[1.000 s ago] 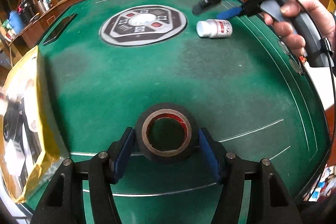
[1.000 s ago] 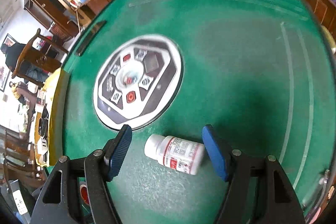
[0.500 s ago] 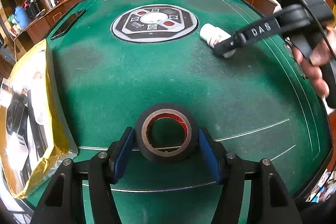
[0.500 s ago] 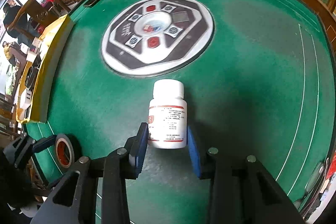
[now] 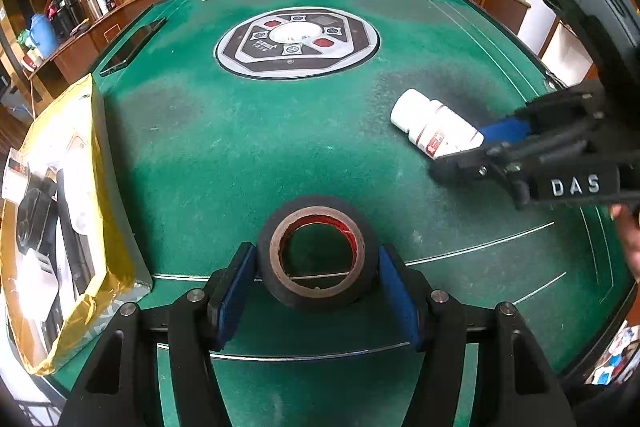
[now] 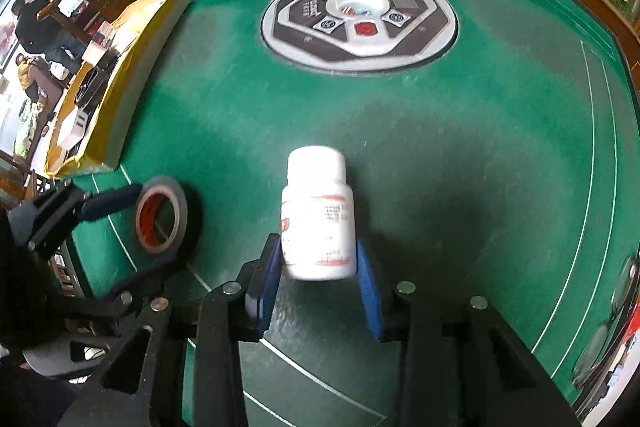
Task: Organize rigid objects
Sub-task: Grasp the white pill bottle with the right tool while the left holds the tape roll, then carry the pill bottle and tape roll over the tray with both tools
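Note:
A black tape roll point(image 5: 320, 205) with a brown core sits between the blue pads of my left gripper point(image 5: 316, 255), which is shut on it near the front of the green table point(image 5: 240, 147). To the right, the white pill bottle point(image 5: 432, 125) with a red-printed label lies in my right gripper point(image 5: 458, 151). In the right wrist view the bottle point(image 6: 318, 211) points cap-forward and both pads of the right gripper point(image 6: 318, 247) press on its base. The left gripper point(image 6: 160, 225) and tape roll point(image 6: 182, 203) show at lower left there.
A yellow-edged box point(image 5: 108, 227) holding several items stands at the table's left edge point(image 6: 132, 67). A round control console point(image 5: 296, 43) is set into the table's middle. A dark flat slab point(image 5: 132, 47) lies at far left. A wooden rim borders the felt.
My right gripper shut on the pill bottle, turned it cap-forward and carried it nearer, towards the tape roll. The left gripper and its roll stayed put.

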The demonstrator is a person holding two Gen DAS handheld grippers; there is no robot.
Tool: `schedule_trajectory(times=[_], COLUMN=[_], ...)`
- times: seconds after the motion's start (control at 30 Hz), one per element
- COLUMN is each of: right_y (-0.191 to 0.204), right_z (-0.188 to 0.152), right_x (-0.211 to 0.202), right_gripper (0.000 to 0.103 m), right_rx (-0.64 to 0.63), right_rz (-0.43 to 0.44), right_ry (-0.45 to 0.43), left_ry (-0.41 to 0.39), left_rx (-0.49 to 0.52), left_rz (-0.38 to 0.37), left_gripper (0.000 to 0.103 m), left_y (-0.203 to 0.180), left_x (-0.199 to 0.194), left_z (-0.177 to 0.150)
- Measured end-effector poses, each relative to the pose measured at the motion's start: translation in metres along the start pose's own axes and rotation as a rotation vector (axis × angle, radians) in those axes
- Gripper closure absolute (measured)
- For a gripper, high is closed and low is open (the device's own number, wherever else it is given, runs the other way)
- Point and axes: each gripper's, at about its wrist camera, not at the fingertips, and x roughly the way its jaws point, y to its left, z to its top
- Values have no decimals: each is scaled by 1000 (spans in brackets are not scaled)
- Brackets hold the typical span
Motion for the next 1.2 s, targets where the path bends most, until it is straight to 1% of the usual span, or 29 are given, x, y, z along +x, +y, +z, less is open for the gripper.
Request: schedule_trajectory(times=[0.17,0.23,0.3,0.37,0.4,0.47,0.53,0.63,0.67,0.7,0.73,0.87,0.93,1.2], right_y=[-3,-2,0,3,4,6,8,5,4,1,-2,0,2,27], right_z=[-13,-16,-17,-17,-18,-17,-13,-9,-9,-9,-9,-11,-11,-6], right_x=[-4,-5,-5,-7,-9,-11,-12,-9,-8,-5,-3,-5,-7,-26], right_gripper=[69,69,67,53,48,44,43,43,50,68,68,69,69,68], right_rx=[59,58,56,45,42,40,44,56,65,85,101,109,120,95], right_rz=[28,32,30,27,24,18,16,-3,-6,4,18,18,38,100], right_ry=[-26,-23,-1,-4,-10,-18,-23,-30,-28,-20,-9,-21,-33,-90], left_ry=[3,5,6,7,7,7,7,6,5,2,-1,-20,-34,-86], left_rx=[0,4,9,10,10,10,10,6,5,0,-2,-15,-26,-75], left_rz=[-10,-9,-7,-9,-10,-12,-11,-15,-15,-16,-17,-18,-19,-19], left_gripper=[37,37,37,37,37,37,37,37,37,37,37,37,37,37], left_y=[2,2,2,3,3,4,4,7,7,9,9,14,16,32], left_x=[0,-1,-1,-2,-2,-3,-3,-4,-4,-5,-6,-12,-17,-38], left_z=[-1,-2,-3,-4,-4,-6,-6,-7,-8,-8,-9,-10,-9,-6])
